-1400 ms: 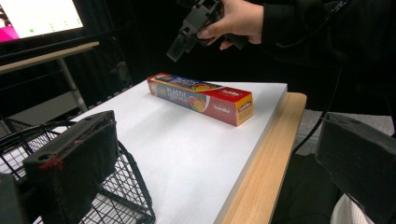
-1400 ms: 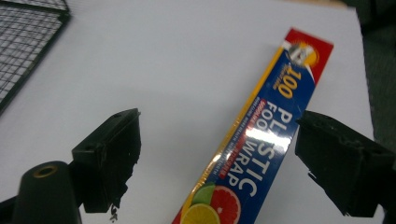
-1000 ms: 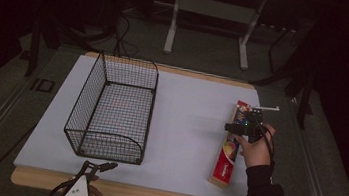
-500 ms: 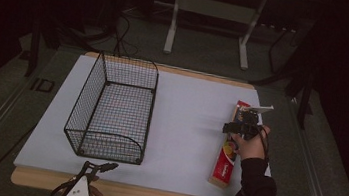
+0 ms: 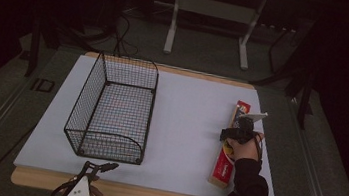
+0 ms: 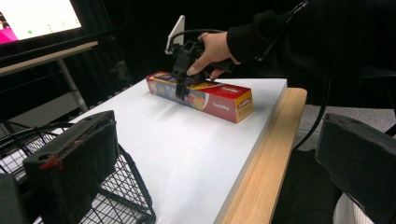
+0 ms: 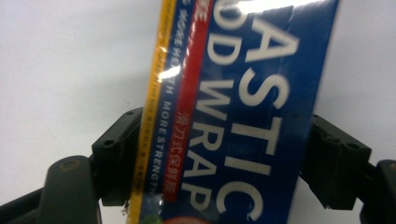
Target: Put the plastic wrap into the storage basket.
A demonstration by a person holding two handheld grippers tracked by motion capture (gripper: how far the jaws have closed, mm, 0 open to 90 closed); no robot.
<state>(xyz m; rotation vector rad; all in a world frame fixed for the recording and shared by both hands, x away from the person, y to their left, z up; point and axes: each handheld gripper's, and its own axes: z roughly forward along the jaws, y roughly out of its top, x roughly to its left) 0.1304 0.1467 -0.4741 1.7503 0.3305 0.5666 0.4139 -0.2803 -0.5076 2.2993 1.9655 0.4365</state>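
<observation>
Two black jaws of the right gripper (image 5: 236, 134) straddle the plastic wrap box (image 6: 201, 95), well right of the wire basket (image 5: 113, 108), seemingly pinching its stiff, probably light, slick cardboard sides mid-length; left gripper (image 5: 85, 183) gapes empty.

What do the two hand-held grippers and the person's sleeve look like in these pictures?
Both grippers are black. The right gripper carries a pale three-cornered plate on top, and a black cable loops from it past the hand. The left gripper also bears a pale plate with small dark dots; its jaws are broad, blocky black pads, one with a red fleck. The person wears a black long sleeve.
</observation>
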